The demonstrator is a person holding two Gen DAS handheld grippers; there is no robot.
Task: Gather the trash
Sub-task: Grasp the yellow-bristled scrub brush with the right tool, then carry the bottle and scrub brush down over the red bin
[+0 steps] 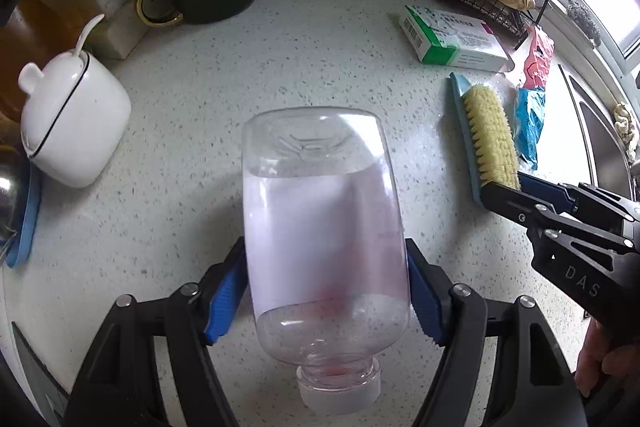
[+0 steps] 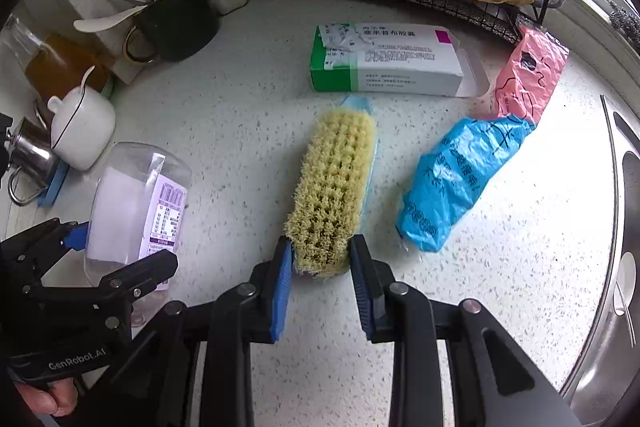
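Nearest the left wrist camera, the left gripper [image 1: 326,291] has its blue pads pressed against both sides of a clear plastic bottle [image 1: 324,239], which lies with its white cap toward the camera and its base pointing away over the speckled countertop [image 1: 320,59]. In the right wrist view, the right gripper [image 2: 322,267] has its jaws partly open, one finger on each side of the near end of a scrubbing brush [image 2: 334,187] that lies bristles-up on the counter; whether the pads touch it I cannot tell. Just right of the brush lie a crumpled blue plastic bag [image 2: 456,183] and, beyond it, a pink plastic bag [image 2: 528,75]. Farther back sits a green and white carton [image 2: 388,63], with a dark mug of utensils [image 2: 176,23] to the left.
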